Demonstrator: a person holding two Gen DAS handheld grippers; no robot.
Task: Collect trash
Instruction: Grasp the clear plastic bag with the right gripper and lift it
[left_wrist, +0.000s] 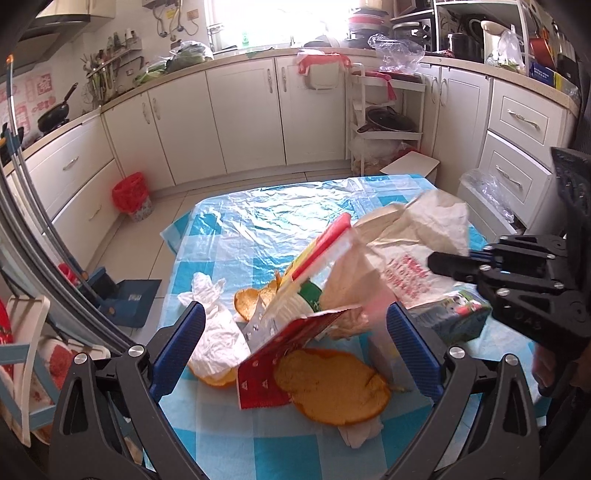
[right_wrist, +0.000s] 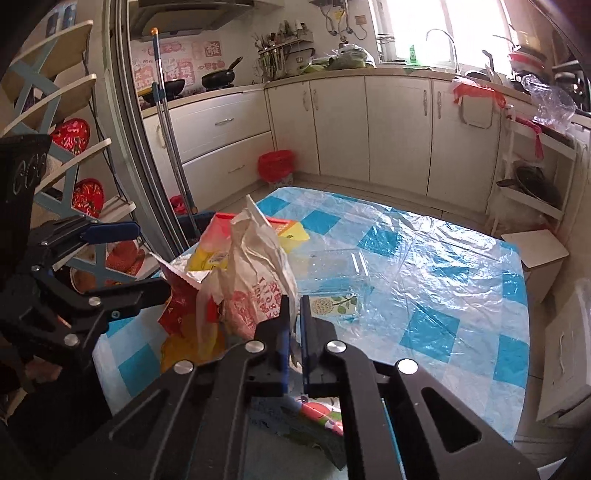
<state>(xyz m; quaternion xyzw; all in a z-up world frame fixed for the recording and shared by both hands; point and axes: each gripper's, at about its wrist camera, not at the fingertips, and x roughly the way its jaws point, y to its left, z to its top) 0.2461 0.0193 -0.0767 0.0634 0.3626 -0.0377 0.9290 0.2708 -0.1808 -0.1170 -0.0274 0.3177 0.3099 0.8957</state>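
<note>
Trash pile (left_wrist: 332, 295) on table (left_wrist: 258, 221), bin (left_wrist: 132, 195) on floor behind

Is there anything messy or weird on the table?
Yes. Orange peels, a torn red wrapper and crumpled tissue lie scattered on the blue checked tablecloth, and a paper bag stands crumpled.

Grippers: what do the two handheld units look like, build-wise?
Both match. The left gripper and right gripper have black angular frames with triangular cutouts and round silver bolt heads at the pivots. Each carries two blue ribbed pads. Embossed lettering marks the black body, but it is unreadable. No cables or sleeves show.
</note>
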